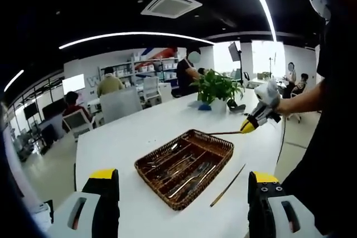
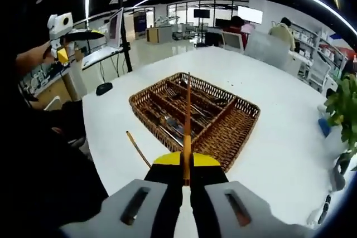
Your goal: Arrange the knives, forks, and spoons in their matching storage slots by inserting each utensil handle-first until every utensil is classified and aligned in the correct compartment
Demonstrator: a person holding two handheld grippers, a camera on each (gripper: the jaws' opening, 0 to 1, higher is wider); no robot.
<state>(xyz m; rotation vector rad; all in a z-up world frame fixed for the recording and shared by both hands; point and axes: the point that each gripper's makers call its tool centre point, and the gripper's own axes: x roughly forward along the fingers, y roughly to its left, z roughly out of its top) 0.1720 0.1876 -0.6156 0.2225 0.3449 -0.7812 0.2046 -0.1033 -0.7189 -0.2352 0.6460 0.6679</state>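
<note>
A wicker tray (image 1: 158, 187) with several divided slots sits on the white table (image 1: 128, 137), metal cutlery (image 1: 189, 178) lying in its compartments. My left gripper (image 1: 181, 196) hovers open in front of the tray, holding nothing. My right gripper (image 2: 186, 172) is shut on one end of a thin brown stick (image 2: 187, 115) that looks like a chopstick and points out over the tray (image 2: 230, 137). In the left gripper view the right gripper (image 1: 257, 116) stands beyond the tray's right corner with that stick (image 1: 223, 132). A second stick (image 1: 227, 185) lies on the table beside the tray (image 2: 137, 147).
A potted plant (image 1: 216, 88) stands on the table behind the tray. The table's edge (image 2: 92, 132) runs close to the tray on the person's side. The left gripper (image 2: 60, 30) is held up at the far left. People sit at desks in the background.
</note>
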